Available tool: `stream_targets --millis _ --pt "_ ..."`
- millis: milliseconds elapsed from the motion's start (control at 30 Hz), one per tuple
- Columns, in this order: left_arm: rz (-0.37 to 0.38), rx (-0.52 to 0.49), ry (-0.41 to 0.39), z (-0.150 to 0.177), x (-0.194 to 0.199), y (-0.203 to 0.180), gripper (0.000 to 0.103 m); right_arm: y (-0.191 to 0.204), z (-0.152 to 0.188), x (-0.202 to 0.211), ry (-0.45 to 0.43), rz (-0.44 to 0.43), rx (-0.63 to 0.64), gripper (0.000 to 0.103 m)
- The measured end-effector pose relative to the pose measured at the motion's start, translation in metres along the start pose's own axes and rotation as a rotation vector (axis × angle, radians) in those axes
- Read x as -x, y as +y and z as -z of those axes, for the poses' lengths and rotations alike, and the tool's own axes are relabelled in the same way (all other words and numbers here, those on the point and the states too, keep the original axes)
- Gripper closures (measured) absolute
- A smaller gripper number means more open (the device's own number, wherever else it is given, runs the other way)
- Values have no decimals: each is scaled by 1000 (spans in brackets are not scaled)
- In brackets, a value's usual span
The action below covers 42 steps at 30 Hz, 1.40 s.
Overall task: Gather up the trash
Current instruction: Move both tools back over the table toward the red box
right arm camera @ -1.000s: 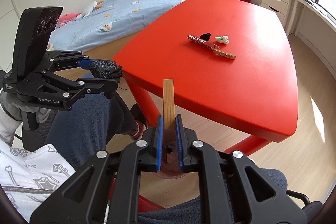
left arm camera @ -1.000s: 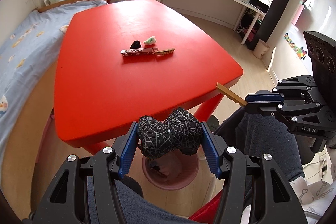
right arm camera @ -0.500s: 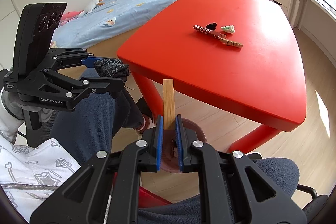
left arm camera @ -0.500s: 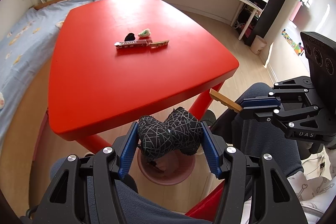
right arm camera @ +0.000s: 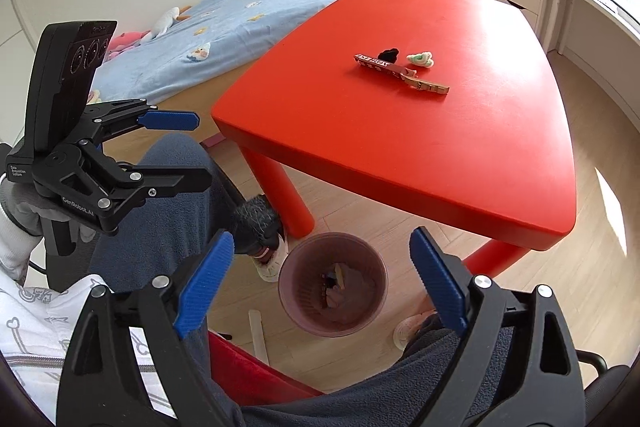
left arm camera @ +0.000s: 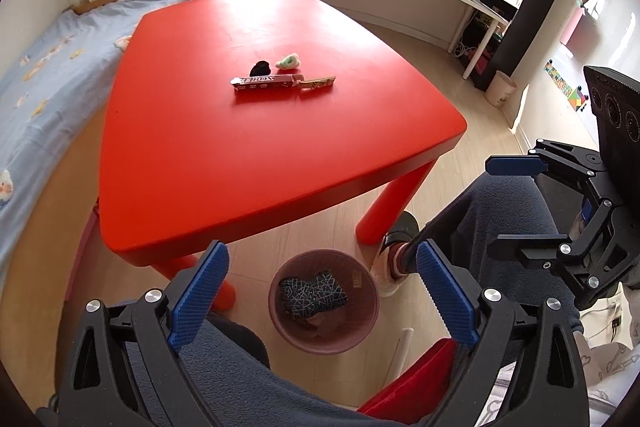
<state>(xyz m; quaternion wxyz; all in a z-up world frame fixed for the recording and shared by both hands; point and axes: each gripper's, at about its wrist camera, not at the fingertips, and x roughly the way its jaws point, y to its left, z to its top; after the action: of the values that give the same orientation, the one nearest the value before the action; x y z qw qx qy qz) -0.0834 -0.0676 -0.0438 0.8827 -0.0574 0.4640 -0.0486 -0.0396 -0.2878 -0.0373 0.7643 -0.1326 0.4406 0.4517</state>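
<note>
Left tool: jaws spread wide, nothing between them, hovering over the pink bin on the floor by the near corner of the red table. A dark, white-patterned cloth bundle lies inside the bin.

On the table, well apart from both tools, four pieces of trash sit close together: a long printed carton, flat and light by the look of it, likely to crush if pinched hard; best taken across its narrow width near the middle. Just behind it a small black scrap and a pale green crumpled wad, both soft and light, easy to pinch from above. Touching the carton's right end, a thin tan strip, stiff and low-lying, so the jaws would need to close along its edges close to the table.

Right tool: jaws likewise wide apart and empty, pointing down over the same bin, where a thin wooden stick shows among the contents. Both tools are held low beside the person's knees, angled forward and down. Judgement: next reach goes up and forward to the cluster.
</note>
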Motion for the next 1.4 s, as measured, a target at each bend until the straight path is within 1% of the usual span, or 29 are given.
stream_targets --millis 33,100,267,1100,1400 --pt "-5 6 2 0 0 2 8 -1 0 -1 4 10 -4 6" --pt "-10 13 7 0 -1 4 8 -3 0 -2 11 25 -9 5" --pt "-23 25 7 0 1 7 8 -6 -2 -3 15 24 -17 4" --pt "-6 36 15 -1 -1 5 8 -14 -3 -6 15 8 -44 3" --pt "0 28 7 -12 -3 9 8 -18 -12 -8 7 6 -38 3"
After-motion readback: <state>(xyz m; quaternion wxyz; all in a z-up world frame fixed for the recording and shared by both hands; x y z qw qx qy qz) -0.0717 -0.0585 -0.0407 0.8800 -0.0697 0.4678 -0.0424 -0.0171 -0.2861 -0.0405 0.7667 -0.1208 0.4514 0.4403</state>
